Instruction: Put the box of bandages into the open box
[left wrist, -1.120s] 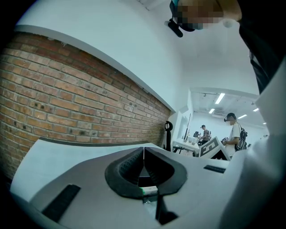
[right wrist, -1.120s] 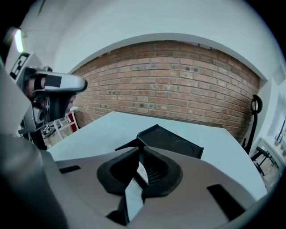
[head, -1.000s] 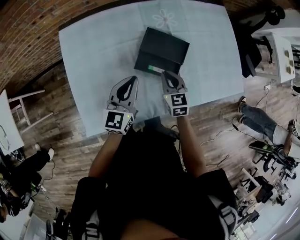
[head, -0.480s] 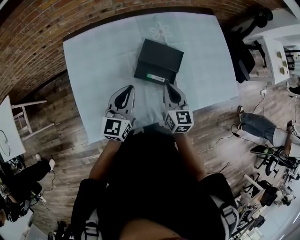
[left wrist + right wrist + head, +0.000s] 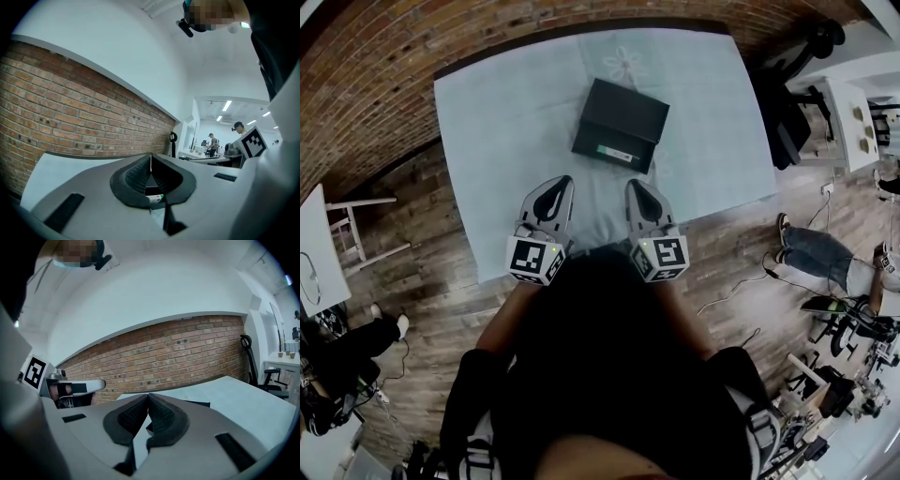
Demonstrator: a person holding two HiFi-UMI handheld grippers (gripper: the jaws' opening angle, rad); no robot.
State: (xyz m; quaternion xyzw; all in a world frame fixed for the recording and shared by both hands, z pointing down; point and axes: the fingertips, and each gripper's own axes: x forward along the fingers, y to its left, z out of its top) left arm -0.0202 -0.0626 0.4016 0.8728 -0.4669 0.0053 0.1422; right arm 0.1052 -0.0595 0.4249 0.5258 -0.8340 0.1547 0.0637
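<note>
The black open box [image 5: 619,120] sits on the pale blue tablecloth [image 5: 506,103], beyond both grippers. The white-and-green box of bandages [image 5: 614,152] lies inside it against the near wall. Through the gap under the left jaws, the left gripper view shows a bit of the bandage box [image 5: 156,198]. My left gripper [image 5: 562,180] is shut and empty near the table's front edge. My right gripper [image 5: 635,184] is beside it, a short way back from the black box. Its jaws are closing the last bit until the pads [image 5: 157,411] touch, with nothing between them.
The table's front edge runs just under the grippers. A black office chair [image 5: 787,103] and a white side table [image 5: 853,103] stand to the right. A seated person's legs [image 5: 825,248] are on the wooden floor at the right. A stool [image 5: 356,230] stands at the left.
My right gripper has pulled back from the black box's near edge toward the person. The bandage box stays inside the box. The left gripper has barely moved.
</note>
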